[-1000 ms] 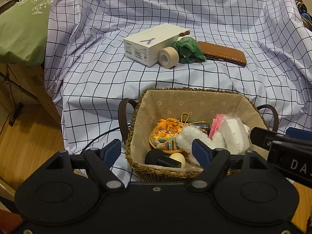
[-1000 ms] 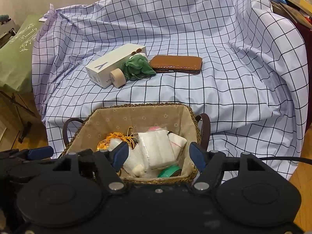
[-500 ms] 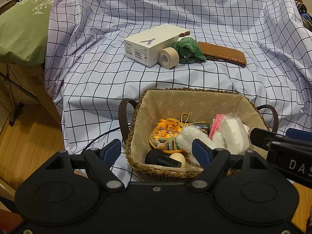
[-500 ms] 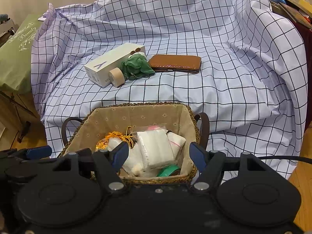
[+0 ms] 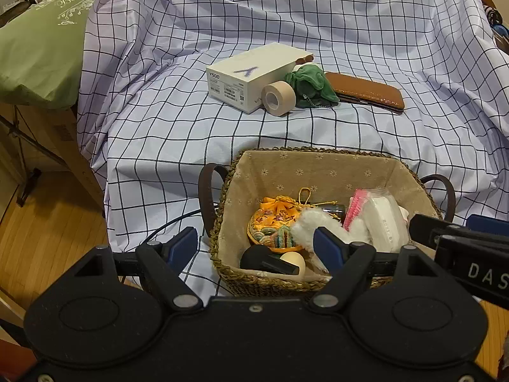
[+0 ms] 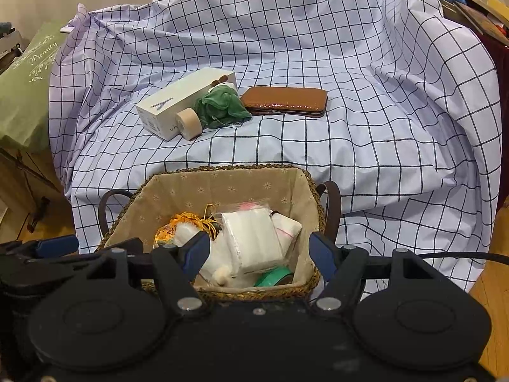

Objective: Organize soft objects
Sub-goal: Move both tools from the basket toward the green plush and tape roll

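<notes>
A woven basket [image 5: 315,165] [image 6: 222,178] with a cloth lining stands at the near edge of a checked cloth. It holds an orange embroidered pouch [image 5: 273,219] [image 6: 173,226], a white fluffy piece [image 5: 315,221], a clear bag of white pads [image 5: 386,219] [image 6: 251,238], a pink brush [image 5: 354,207] and other small items. A green soft pouch [image 5: 310,84] [image 6: 222,103] lies farther back on the cloth. My left gripper [image 5: 254,248] is open and empty, just in front of the basket. My right gripper [image 6: 259,251] is open and empty over the basket's near rim.
A white box [image 5: 254,74] [image 6: 181,103], a beige tape roll [image 5: 279,98] [image 6: 189,124] and a brown leather case [image 5: 366,92] [image 6: 286,100] lie beside the green pouch. A green cushion [image 5: 38,44] is at the left. Wooden floor shows on both sides.
</notes>
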`<state>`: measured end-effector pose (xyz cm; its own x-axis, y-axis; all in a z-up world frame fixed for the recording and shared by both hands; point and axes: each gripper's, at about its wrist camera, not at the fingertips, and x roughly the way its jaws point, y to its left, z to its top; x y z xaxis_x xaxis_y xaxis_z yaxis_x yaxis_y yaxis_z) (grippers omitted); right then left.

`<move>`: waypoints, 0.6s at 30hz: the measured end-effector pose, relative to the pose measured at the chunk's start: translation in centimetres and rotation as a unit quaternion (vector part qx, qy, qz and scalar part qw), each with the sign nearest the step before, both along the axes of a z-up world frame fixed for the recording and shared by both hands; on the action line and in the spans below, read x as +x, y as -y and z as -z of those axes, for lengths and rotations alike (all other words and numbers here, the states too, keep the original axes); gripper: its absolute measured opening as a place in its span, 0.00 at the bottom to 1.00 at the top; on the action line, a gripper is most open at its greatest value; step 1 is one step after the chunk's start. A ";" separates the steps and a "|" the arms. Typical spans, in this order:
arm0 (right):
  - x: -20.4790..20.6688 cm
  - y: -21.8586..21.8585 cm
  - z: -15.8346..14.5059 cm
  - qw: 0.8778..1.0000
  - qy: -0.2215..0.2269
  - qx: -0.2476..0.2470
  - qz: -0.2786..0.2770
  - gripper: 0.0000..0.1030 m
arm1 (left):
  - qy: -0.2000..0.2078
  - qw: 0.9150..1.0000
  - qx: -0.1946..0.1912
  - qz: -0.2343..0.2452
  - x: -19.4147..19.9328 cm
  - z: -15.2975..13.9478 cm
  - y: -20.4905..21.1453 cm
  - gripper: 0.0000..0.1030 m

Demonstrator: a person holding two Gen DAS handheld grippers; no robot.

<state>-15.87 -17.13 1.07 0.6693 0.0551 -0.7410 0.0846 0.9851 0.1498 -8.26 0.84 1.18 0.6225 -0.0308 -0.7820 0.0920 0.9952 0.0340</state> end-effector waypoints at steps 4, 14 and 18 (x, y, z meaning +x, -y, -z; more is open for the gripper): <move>0.0 0.3 0.3 1.000 -0.002 -0.001 0.005 0.67 | 0.002 1.000 -0.001 -0.004 0.0 0.1 -0.2 0.74; 0.7 1.1 0.3 0.999 0.001 -0.020 0.029 0.67 | 0.010 1.000 -0.005 -0.014 0.2 -0.3 -0.6 0.74; 1.3 1.4 0.1 0.999 0.002 -0.022 0.034 0.67 | 0.017 1.000 0.001 -0.016 0.7 -0.7 -0.5 0.74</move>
